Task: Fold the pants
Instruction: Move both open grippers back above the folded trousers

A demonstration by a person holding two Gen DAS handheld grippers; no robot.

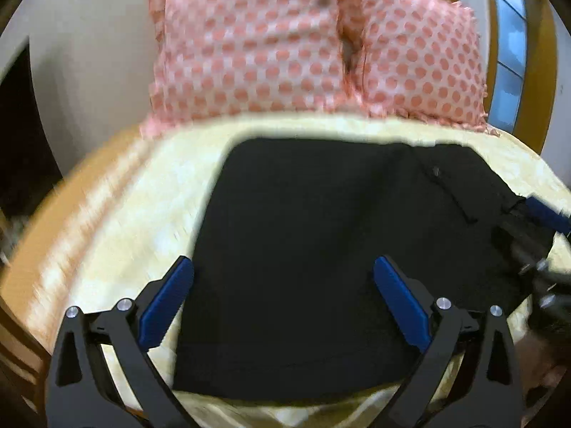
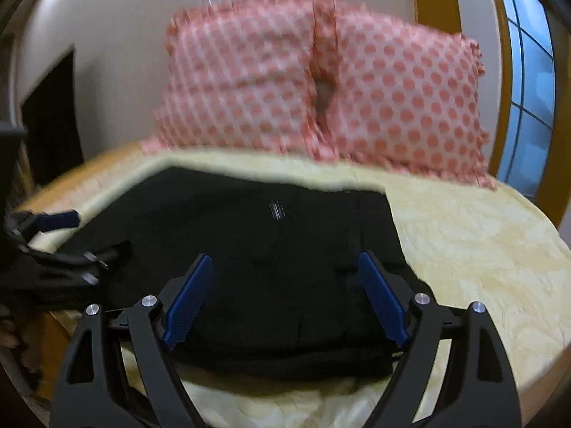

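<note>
Black pants (image 1: 314, 256) lie folded flat on a yellow bedspread (image 1: 142, 214); they also show in the right wrist view (image 2: 271, 260). My left gripper (image 1: 283, 267) is open and empty, hovering over the near left part of the pants. My right gripper (image 2: 282, 264) is open and empty over the near right part. The right gripper shows at the right edge of the left wrist view (image 1: 535, 228), and the left gripper at the left edge of the right wrist view (image 2: 53, 235).
Two pink polka-dot pillows (image 1: 249, 46) (image 2: 403, 100) stand against the wall at the head of the bed. A window (image 2: 528, 89) with a yellow frame is at the right. The wooden bed edge (image 1: 53, 221) runs along the left.
</note>
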